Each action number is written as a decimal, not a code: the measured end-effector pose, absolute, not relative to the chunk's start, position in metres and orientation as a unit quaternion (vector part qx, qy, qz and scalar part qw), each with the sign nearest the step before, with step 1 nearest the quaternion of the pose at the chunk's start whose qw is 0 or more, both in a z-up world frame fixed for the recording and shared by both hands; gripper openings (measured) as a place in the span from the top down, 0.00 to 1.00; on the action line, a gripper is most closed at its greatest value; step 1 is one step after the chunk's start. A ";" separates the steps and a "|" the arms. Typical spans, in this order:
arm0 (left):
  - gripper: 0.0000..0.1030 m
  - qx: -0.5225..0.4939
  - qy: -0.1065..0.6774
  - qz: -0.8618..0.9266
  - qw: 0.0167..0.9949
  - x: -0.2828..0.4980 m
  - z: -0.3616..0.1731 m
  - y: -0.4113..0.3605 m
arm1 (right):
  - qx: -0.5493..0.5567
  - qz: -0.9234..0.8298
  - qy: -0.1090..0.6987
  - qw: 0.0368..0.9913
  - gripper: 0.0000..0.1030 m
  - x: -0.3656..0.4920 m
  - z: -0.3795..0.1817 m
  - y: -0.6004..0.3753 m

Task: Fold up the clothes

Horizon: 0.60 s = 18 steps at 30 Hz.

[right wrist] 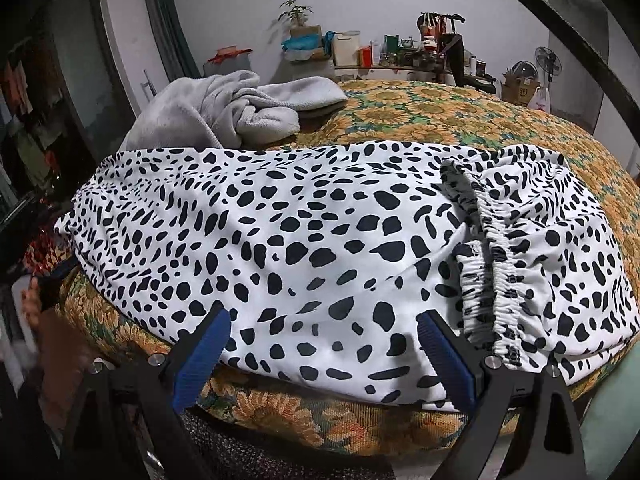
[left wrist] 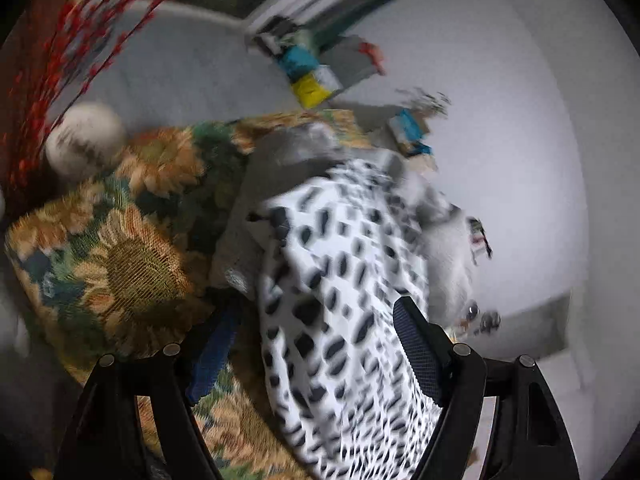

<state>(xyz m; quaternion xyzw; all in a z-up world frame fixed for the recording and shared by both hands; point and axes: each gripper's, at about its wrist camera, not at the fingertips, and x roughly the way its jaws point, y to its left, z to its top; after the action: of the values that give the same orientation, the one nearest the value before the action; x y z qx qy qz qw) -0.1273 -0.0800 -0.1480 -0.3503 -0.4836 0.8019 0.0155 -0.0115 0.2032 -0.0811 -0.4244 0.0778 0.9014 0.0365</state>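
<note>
**Spotted garment flat on sunflower cover**

The spotted garment [right wrist: 320,248] lies spread on the sunflower cover [right wrist: 460,120], a grey towel [right wrist: 224,112] behind it. Both the left gripper [left wrist: 316,356] and the right gripper [right wrist: 324,356] have fingers apart over the cloth, pinching nothing.

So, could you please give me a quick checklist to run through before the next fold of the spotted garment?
1. Spotted garment lies spread on the sunflower cover: ok.
2. Right hand-held gripper open over the near hem: ok.
3. Left hand-held gripper open, cloth between the fingers: ok.
4. Left view sharp enough to place the grip: not ok, blurred.
5. Elastic waistband flat: not ok, bunched.
6. Grey garment clear of the fold: cannot tell.
</note>
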 end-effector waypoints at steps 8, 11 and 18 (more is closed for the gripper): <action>0.91 -0.339 -0.449 0.827 -0.013 -0.125 -0.128 -0.066 | -0.435 0.893 0.114 0.021 0.06 -0.005 -0.092 0.214; 0.92 -0.329 -0.422 0.845 -0.011 -0.119 -0.112 -0.058 | -0.435 0.892 0.121 0.018 0.06 -0.002 -0.090 0.216; 0.93 -0.302 -0.354 0.885 0.012 -0.115 -0.072 -0.025 | -0.432 0.892 0.134 0.004 0.06 0.004 -0.090 0.220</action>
<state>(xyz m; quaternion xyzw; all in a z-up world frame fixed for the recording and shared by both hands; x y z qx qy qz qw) -0.1152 -0.0251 -0.0721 -0.3024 -0.3542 0.8848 0.0124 0.0040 0.2198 -0.0898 -0.4317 0.1336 0.8920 0.0044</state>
